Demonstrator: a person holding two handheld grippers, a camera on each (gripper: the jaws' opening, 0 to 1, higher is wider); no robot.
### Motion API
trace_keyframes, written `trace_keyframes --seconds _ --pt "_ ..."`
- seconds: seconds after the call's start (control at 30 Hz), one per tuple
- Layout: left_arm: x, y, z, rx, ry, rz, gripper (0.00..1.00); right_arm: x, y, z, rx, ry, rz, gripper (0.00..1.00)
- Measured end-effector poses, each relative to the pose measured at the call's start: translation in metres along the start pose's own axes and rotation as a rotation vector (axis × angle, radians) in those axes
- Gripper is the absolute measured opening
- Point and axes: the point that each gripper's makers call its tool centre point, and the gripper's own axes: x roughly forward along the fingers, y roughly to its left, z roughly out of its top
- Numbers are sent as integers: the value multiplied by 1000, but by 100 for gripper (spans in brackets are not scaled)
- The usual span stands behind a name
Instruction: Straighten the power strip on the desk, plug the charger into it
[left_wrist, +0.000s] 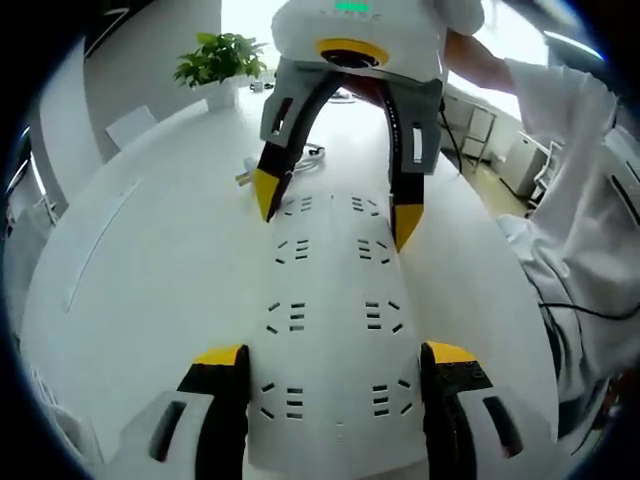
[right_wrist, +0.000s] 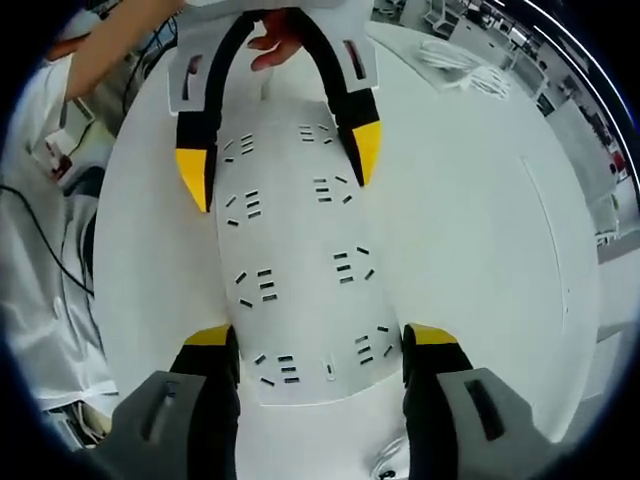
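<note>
A: Step? 
B: Straightening. Power strip (left_wrist: 330, 330) flat on counter (left_wrist: 150, 270); left gripper (left_wrist: 335, 375) and right gripper (right_wrist: 315, 350) each bracket one end, fingers (left_wrist: 222, 385) apart, hugging the sides, prob. touching. 
A: Next? 
B: Square it w/ both, then fetch charger, maybe that plug (left_wrist: 250, 172) by the plant (left_wrist: 222, 58).

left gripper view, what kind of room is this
Probably an office: a long white desk with a potted plant at its far end, a power strip lying on it, and more furniture behind.
</note>
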Motion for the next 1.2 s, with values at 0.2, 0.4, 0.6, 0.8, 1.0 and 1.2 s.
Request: trace_keyframes --seconds 0.2,0.4,0.6,0.8,1.0,1.2 --pt "0 0 0 2 2 -1 71 -1 0 0 -4 -28 -3 65" --pt "-1 0 0 2 -8 -3 71 2 6 5 10 -125 9 76" --pt "-1 8 2 -1 -28 -4 71 -1 5 0 60 -254 -15 82" --pt "-2 13 2 -5 -50 -2 71 -36 -5 9 214 -568 -60 82" --pt "-3 13 2 -3 -47 -3 71 -109 -10 14 374 -1011 -109 84" --pt "-4 12 2 -1 -41 2 71 -179 -25 -20 498 -1382 -325 85"
